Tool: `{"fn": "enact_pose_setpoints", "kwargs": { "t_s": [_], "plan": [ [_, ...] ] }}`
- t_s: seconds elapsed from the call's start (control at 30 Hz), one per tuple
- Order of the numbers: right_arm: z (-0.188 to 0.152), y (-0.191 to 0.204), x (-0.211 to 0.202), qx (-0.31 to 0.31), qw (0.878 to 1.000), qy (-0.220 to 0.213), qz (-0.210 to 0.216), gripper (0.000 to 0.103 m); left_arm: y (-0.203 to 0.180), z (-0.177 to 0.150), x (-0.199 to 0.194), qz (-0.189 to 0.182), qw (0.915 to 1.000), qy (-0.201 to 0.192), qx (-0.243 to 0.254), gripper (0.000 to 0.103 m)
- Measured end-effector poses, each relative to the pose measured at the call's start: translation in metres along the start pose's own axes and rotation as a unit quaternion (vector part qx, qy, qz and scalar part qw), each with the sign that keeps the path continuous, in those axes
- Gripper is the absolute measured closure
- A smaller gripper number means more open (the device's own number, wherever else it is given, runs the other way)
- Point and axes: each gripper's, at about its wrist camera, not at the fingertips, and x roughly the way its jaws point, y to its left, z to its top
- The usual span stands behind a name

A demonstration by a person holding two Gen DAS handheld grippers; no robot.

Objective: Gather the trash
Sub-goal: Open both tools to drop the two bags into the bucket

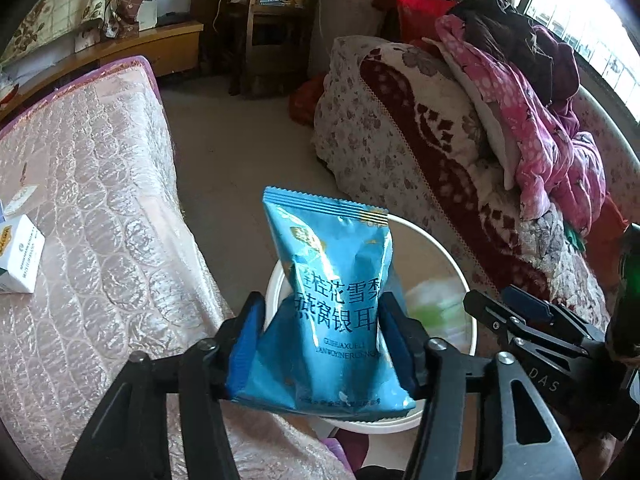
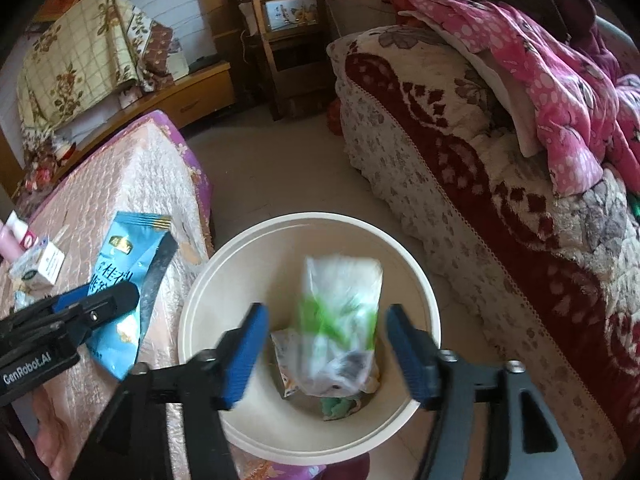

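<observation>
My left gripper (image 1: 320,340) is shut on a blue snack packet (image 1: 332,300) and holds it upright at the near left rim of the white bin (image 1: 440,256). In the right wrist view the same packet (image 2: 124,276) hangs over the table edge, left of the bin (image 2: 248,256). My right gripper (image 2: 324,344) is open and empty above the bin. A white and green plastic bag (image 2: 340,320), blurred, is below its fingers inside the bin, over other wrappers (image 2: 340,406).
A table with a pink quilted cover (image 1: 100,200) stands on the left, carrying a small white box (image 1: 20,256) and a pink tube (image 2: 16,236). A sofa with floral blankets and pink clothes (image 1: 500,128) is on the right. A strip of floor runs between them.
</observation>
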Motion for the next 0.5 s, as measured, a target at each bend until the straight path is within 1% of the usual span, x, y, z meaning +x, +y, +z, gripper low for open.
{"fn": "enact_pose_setpoints", "kwargs": {
  "t_s": [0.2,0.37,0.5],
  "plan": [
    [-0.001,-0.003,0.001,0.009,1.000,0.004,0.001,0.035,0.004,-0.004,0.000,-0.007,0.9999,0.005,-0.007,0.041],
    [-0.001,-0.002,0.002,0.009,1.000,0.007,0.002,0.035,0.010,-0.008,-0.007,-0.012,0.9998,0.004,-0.012,0.041],
    [-0.002,0.001,0.001,0.005,1.000,0.006,0.008,0.035,0.016,-0.011,-0.020,-0.003,0.9999,-0.005,-0.009,0.041]
  ]
}}
